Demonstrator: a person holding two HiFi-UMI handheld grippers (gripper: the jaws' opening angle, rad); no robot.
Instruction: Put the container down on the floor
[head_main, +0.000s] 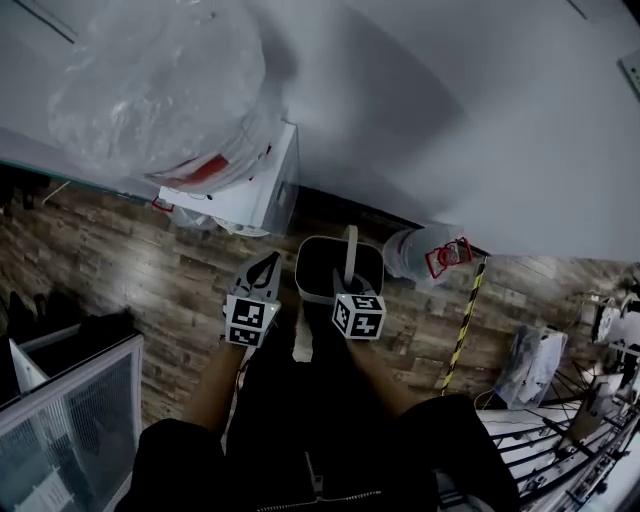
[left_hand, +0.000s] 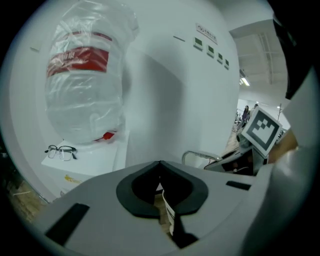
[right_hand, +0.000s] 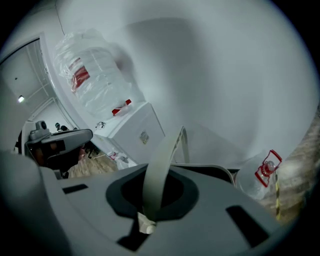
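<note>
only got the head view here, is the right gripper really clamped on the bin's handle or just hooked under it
Observer: Clamped. In the right gripper view, the right gripper has its jaws shut on the flat pale handle running up between them.
Operator: and the left one
Observer: The left gripper view shows the left gripper with its jaw tips together, apart from the container.
Operator: anything on that white cabinet
Observer: A pair of glasses lies on the white cabinet, beside the wrapped water jug.
</note>
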